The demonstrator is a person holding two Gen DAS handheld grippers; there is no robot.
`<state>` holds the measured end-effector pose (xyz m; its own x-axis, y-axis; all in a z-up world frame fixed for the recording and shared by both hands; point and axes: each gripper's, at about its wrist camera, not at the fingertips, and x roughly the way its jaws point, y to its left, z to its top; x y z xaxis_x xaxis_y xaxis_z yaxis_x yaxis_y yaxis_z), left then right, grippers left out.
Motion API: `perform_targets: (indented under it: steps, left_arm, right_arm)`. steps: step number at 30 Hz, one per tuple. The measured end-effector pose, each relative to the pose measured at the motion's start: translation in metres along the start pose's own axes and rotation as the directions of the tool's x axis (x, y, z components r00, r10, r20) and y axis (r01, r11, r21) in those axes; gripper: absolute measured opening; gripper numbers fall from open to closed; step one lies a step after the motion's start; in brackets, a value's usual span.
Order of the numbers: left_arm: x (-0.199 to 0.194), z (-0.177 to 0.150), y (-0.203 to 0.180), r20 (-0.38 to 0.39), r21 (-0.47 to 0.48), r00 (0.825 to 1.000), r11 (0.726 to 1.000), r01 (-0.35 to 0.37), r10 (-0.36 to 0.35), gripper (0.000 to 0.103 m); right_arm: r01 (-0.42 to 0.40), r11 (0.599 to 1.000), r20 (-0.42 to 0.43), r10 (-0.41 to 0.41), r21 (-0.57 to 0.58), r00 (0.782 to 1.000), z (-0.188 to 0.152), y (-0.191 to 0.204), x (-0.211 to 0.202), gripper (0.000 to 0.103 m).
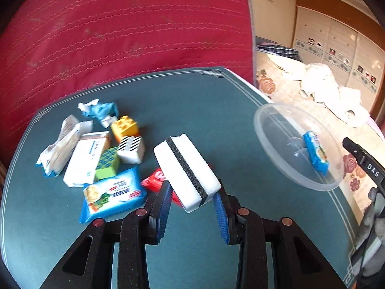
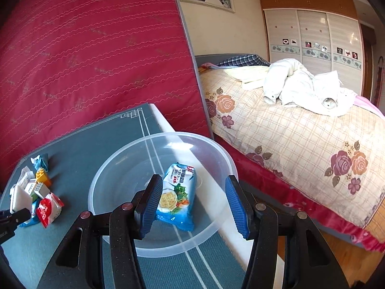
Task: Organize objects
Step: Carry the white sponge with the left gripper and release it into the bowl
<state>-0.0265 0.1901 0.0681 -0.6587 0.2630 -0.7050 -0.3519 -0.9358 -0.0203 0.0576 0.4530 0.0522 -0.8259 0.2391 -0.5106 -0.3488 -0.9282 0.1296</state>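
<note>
My left gripper [image 1: 193,190] is shut on a white sponge with a black stripe [image 1: 185,168] and holds it tilted above the teal table [image 1: 192,101]. Left of it lies a pile: a blue cracker packet [image 1: 113,192], a red packet [image 1: 154,180], a white box [image 1: 84,161], green [image 1: 108,162], yellow [image 1: 125,126] and striped [image 1: 132,149] blocks, and crumpled wrappers [image 1: 101,110]. A clear plastic bowl [image 2: 108,166] sits at the table's right edge with another blue cracker packet [image 2: 176,195] inside. My right gripper [image 2: 193,180] hovers open over that bowl, pads touching nothing.
A red quilted mattress [image 2: 96,48] stands upright behind the table. Right of the table is a bed [image 2: 288,144] with a floral cover and white clothes, a wardrobe [image 2: 312,36] beyond it. The table's right edge [image 2: 163,120] drops off beside the bowl.
</note>
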Motion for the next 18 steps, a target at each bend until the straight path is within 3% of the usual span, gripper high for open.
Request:
perform_targets:
  steps: [5,13,16,18]
  left_arm:
    - [0.013,0.02,-0.05,0.0,0.077,0.993,0.99,0.118,-0.119,0.037]
    - [0.031,0.038,-0.109,-0.021,0.14,0.964,0.954,0.264,-0.264,0.038]
    - [0.041,0.043,-0.121,-0.04,0.143,0.959,0.949,0.282,-0.28,0.046]
    - [0.043,0.043,-0.124,-0.04,0.139,0.963,0.953,0.268,-0.265,0.067]
  right_arm:
    - [-0.008,1.0,0.001,0.008,0.025,1.0,0.0,-0.007,0.0,0.056]
    - [-0.028,0.997,0.001,0.028,0.073,1.0,0.001,-0.022,-0.001,0.056]
    - [-0.03,0.996,0.003,0.03,0.082,1.0,0.001,-0.026,-0.002,0.057]
    - [-0.033,0.996,0.003,0.033,0.086,0.999,0.002,-0.028,-0.002,0.057]
